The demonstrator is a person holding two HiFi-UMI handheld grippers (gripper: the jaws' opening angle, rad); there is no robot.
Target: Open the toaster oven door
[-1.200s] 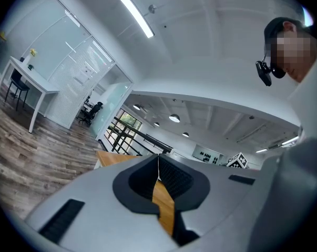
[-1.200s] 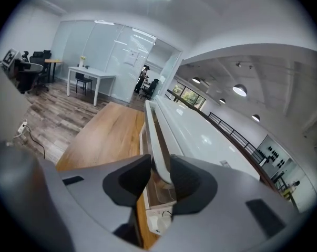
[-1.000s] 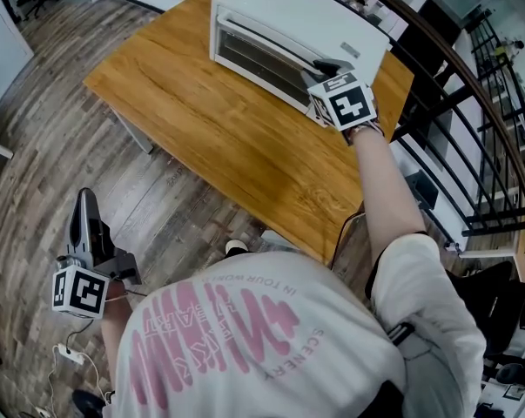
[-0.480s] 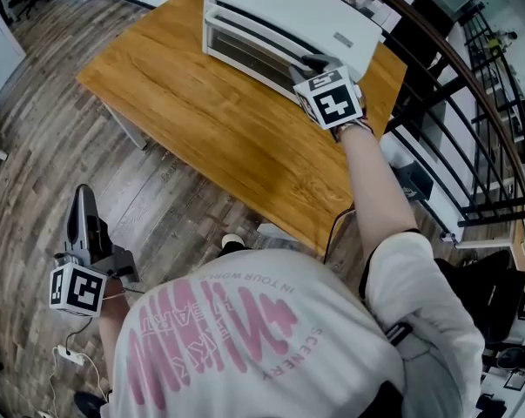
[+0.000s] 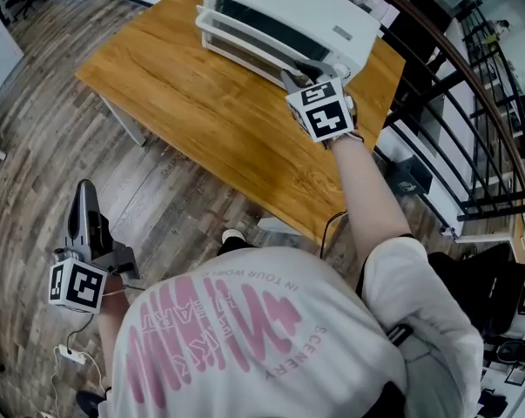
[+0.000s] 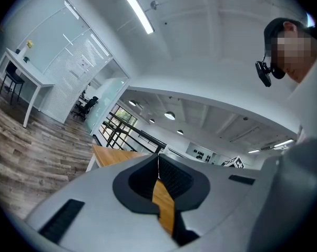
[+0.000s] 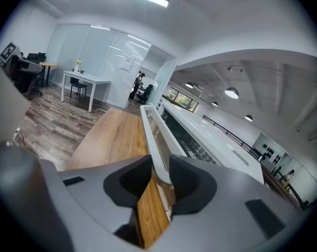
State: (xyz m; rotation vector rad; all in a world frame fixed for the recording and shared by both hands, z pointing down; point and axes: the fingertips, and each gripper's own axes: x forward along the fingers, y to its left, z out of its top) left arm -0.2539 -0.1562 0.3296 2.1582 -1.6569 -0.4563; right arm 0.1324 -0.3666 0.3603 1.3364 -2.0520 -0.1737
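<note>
White T-shirt (image 5: 245, 320), pink lettering (image 5: 218, 333), grey left claw (image 6: 158, 161), grey right claw (image 7: 160, 166), black-and-white marker cubes (image 5: 321, 111)

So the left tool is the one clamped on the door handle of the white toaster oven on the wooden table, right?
Not the left. The right tool is clamped on the door handle of the white toaster oven on the wooden table; the right gripper view shows it pinched between the jaws. The left tool hangs shut and empty over the floor.

Wooden table (image 5: 192, 103) carries a white toaster oven (image 5: 306, 11) at its far end, touching the right tongs (image 5: 299, 72). Left tongs (image 5: 86, 203) well apart from table, over the plank floor (image 5: 36, 129).
</note>
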